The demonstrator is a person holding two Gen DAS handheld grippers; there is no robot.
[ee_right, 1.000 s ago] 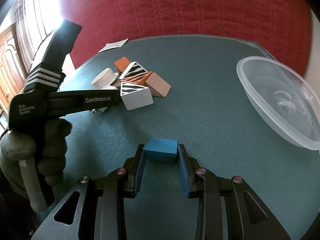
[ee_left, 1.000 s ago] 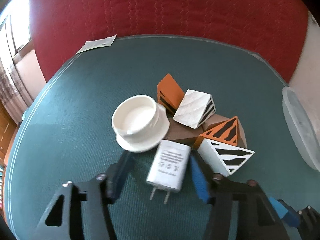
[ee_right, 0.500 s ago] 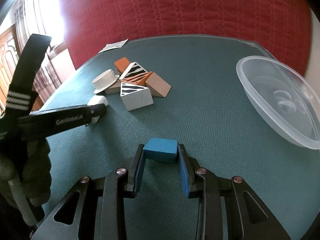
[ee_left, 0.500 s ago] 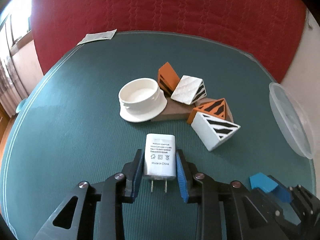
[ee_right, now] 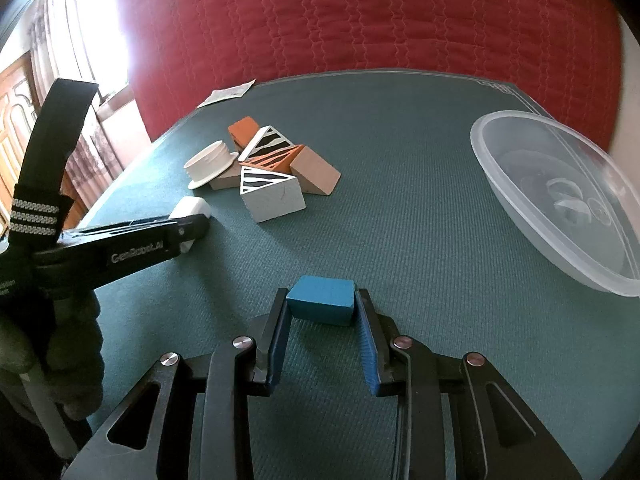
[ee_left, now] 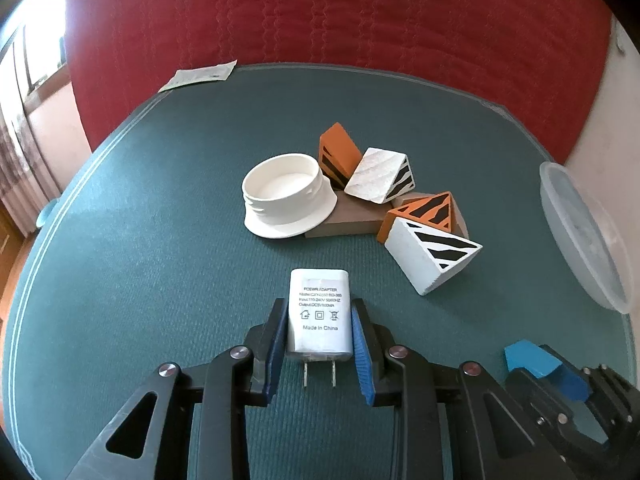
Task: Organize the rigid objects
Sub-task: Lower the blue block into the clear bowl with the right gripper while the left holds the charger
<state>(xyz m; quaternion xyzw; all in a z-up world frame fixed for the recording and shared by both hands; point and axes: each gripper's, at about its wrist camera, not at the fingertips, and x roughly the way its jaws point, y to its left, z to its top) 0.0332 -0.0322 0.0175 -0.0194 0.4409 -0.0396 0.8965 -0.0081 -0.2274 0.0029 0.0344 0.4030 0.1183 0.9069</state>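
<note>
White plastic adapter (ee_left: 319, 314): a second ago it lay beside the cap (ee_left: 289, 195) with the left gripper (ee_left: 319, 346) standing wide around it. Now the blue pads (ee_left: 362, 356) press on both of its sides, prongs pointing back toward the camera, label up. The adapter has been drawn away from the cluster and sits apart from the cap and the wedges, over the green mat (ee_left: 140, 260).

The left gripper is clamped narrow on the adapter. In the right wrist view a gloved hand (ee_right: 60, 344) carries this tool at the left edge, with the adapter's white end showing at its tip.

The right gripper (ee_right: 322, 322) has not changed: it is clamped on a blue block (ee_right: 322, 304) held above the mat.

The striped wedges (ee_left: 430, 254) lie in a touching group beside the cap. A clear bowl (ee_right: 560, 208) sits at the right, well apart from the group. A paper slip (ee_left: 198, 76) lies at the mat's far edge, before a red quilt (ee_left: 340, 12).
</note>
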